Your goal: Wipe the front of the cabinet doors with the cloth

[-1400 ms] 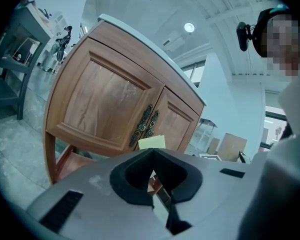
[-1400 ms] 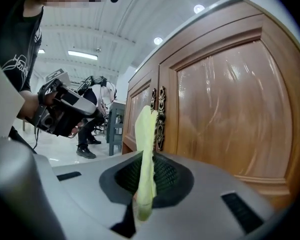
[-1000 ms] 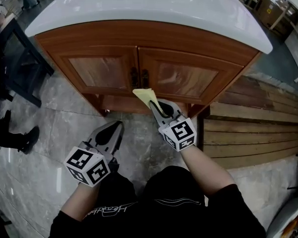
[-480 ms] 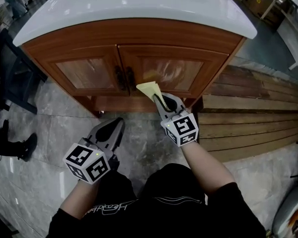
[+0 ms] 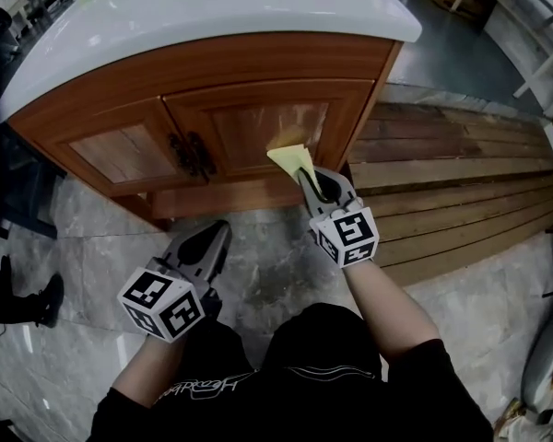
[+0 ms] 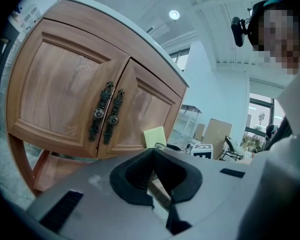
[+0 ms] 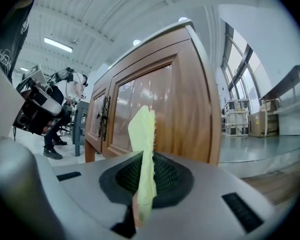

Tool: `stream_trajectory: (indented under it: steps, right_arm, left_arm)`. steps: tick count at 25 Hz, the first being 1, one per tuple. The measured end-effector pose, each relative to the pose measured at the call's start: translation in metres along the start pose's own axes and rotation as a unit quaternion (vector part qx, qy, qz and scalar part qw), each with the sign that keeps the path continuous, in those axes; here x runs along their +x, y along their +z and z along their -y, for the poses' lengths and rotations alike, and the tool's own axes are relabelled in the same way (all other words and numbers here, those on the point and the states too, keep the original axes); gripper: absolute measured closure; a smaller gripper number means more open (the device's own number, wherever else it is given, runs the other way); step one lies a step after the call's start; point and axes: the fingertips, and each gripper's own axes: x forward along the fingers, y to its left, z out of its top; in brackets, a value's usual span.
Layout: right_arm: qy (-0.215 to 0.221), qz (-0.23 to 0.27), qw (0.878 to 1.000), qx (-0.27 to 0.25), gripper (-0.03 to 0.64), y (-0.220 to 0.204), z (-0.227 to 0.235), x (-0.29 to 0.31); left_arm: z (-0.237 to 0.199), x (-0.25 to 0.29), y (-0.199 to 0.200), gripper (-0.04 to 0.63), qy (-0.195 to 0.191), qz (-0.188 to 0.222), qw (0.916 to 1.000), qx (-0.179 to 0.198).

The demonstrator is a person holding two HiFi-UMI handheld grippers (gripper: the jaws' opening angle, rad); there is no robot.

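The wooden cabinet has a left door (image 5: 120, 150) and a right door (image 5: 258, 122), with dark metal handles (image 5: 192, 155) where they meet. My right gripper (image 5: 311, 180) is shut on a folded yellow cloth (image 5: 292, 159). The cloth's free end stands at the lower part of the right door; I cannot tell whether it touches. In the right gripper view the cloth (image 7: 144, 149) rises from the jaws before the right door (image 7: 140, 109). My left gripper (image 5: 217, 231) hangs lower, shut and empty, away from the doors. Its view shows both doors, the handles (image 6: 106, 111) and the cloth (image 6: 155, 136).
A white countertop (image 5: 212, 7) overhangs the cabinet. Wooden slats (image 5: 461, 182) lie on the floor to the right. A dark stand (image 5: 18, 182) and a person's shoes (image 5: 28, 297) are at the left. Grey marble floor (image 5: 267, 265) lies under the grippers.
The right gripper and cloth have moved rightward along the right door, from near the handles to the panel's lower right. The view turned with them. The left gripper stayed put.
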Motion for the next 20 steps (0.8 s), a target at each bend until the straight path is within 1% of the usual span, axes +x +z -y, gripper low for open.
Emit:
stream_trajectory:
  steps: [5, 14, 17, 20]
  right_arm:
    - [-0.044, -0.002, 0.999, 0.004, 0.577, -0.001, 0.038, -0.026]
    - [-0.092, 0.003, 0.996, 0.01, 0.577, 0.001, 0.082, -0.059]
    - [-0.094, 0.002, 0.995, 0.018, 0.577, 0.0, 0.088, -0.064]
    - [-0.078, 0.012, 0.997, 0.021, 0.577, 0.01, 0.081, -0.069]
  left_arm:
    - [0.013, 0.018, -0.004, 0.589, -0.021, -0.009, 0.9997, -0.002]
    - [0.032, 0.041, -0.01, 0.59, -0.046, -0.016, 0.9988, -0.006]
    - [0.035, 0.047, -0.013, 0.591, -0.05, -0.022, 0.9985, -0.007]
    - [0.036, 0.051, -0.011, 0.59, -0.056, -0.025, 0.9981, -0.003]
